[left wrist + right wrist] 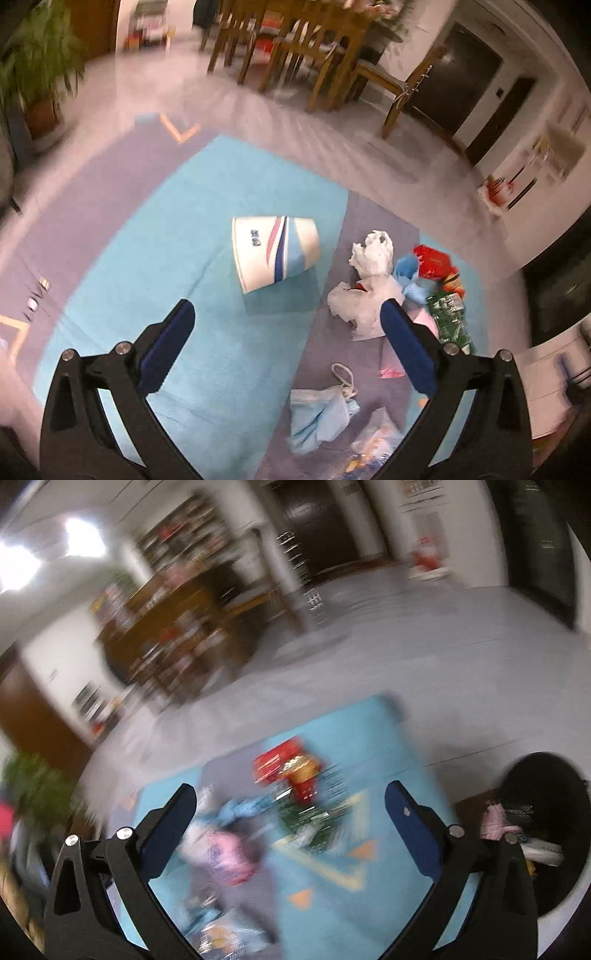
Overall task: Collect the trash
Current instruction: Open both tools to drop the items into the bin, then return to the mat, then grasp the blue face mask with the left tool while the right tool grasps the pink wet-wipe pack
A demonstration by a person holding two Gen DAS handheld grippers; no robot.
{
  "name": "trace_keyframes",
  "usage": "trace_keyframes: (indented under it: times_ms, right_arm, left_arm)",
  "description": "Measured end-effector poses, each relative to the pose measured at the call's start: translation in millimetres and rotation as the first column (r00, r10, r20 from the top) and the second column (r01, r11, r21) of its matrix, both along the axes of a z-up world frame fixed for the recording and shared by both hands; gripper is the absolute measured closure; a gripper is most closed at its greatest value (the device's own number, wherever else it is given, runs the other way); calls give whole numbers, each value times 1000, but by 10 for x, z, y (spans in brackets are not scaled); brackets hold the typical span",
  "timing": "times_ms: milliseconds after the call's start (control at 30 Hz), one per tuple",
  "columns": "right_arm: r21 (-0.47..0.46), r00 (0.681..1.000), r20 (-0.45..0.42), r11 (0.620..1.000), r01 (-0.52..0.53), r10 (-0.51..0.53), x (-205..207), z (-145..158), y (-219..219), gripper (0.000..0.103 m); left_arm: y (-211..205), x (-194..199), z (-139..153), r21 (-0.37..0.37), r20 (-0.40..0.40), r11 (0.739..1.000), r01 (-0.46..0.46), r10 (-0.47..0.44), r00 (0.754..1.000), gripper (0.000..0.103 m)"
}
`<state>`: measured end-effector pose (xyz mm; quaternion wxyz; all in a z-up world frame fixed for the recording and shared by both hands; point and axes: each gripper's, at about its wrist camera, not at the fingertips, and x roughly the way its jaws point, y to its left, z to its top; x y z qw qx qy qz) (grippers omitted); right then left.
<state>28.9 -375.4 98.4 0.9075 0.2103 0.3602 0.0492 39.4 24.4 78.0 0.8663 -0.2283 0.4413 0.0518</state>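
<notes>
A white paper cup (275, 252) with red and blue stripes lies on its side on the turquoise mat (184, 229). My left gripper (288, 314) hangs above the mat just short of it, open and empty. Right of the cup lie crumpled white paper (364, 288), a red wrapper (434, 260), a green packet (448, 317) and a blue face mask (321, 417). The right wrist view is blurred: my right gripper (290, 797) is open and empty over a pink item (221, 853), the red wrapper (280, 762) and green packet (314, 816).
A black-lined bin (543, 834) holding some trash stands at the right edge of the mat. Wooden chairs (395, 81) and a dining table (306, 48) stand beyond the mat. A potted plant (37, 74) is at the far left. A dark door (461, 74) is at the back right.
</notes>
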Motion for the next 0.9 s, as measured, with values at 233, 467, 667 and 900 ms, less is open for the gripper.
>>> trace_keyframes:
  times_ms: [233, 467, 667, 900]
  right_arm:
    - [-59, 956, -180, 968, -245, 232, 404, -615, 988, 19]
    - [33, 914, -325, 969, -244, 242, 627, -1156, 1247, 43]
    - [-14, 909, -348, 968, -252, 231, 588, -1229, 1316, 57]
    - [-34, 923, -320, 971, -238, 215, 522, -1205, 1296, 71]
  left_arm:
    - [34, -17, -355, -162, -118, 981, 107, -127, 985, 4]
    - [-269, -240, -527, -132, -161, 961, 241, -261, 952, 9]
    - [-308, -272, -818, -305, -231, 919, 248, -324, 917, 40]
    - [-449, -258, -937, -286, -256, 915, 286, -361, 897, 87]
